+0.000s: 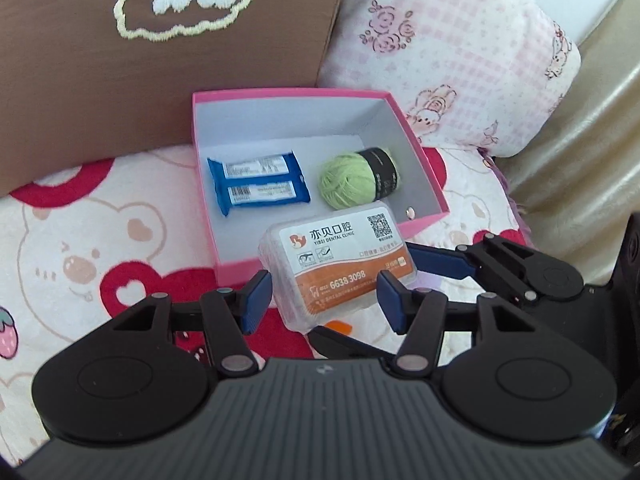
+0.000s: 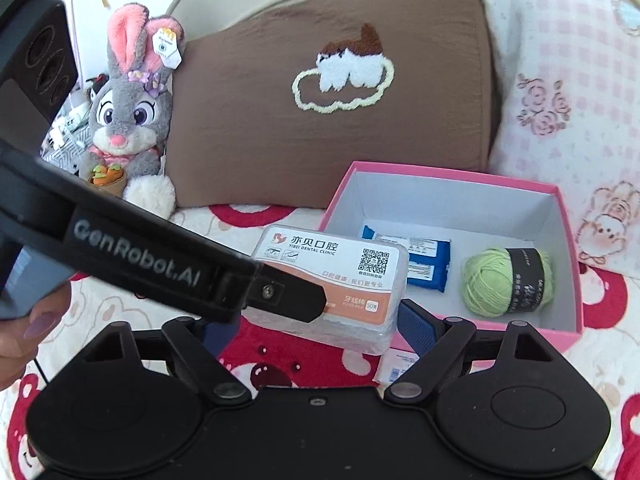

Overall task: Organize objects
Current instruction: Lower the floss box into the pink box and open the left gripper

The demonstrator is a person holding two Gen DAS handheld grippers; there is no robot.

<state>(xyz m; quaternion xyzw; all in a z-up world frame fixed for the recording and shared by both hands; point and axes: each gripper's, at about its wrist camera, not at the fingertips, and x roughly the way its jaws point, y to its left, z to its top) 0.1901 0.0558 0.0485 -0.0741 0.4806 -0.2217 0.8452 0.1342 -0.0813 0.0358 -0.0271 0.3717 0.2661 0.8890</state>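
A clear plastic floss-pick box [image 1: 340, 264] with an orange and white label is held off the bed at the near edge of a pink cardboard box [image 1: 424, 168]. My left gripper [image 1: 324, 300] has its blue pads on both sides of the floss box. My right gripper [image 2: 320, 328] also has its pads beside the floss box [image 2: 332, 280]; its left pad is hidden behind the left gripper's body. Inside the pink box [image 2: 452, 172] lie two blue packets [image 1: 258, 186] and a green yarn ball [image 1: 358, 178] with a black band.
A brown pillow [image 2: 320, 120] and a pink checked pillow [image 1: 452, 48] stand behind the box. A grey plush rabbit [image 2: 128, 120] sits at the left. The bed has a red and white bear blanket [image 1: 80, 248]. A small white packet [image 2: 394, 368] lies under the floss box.
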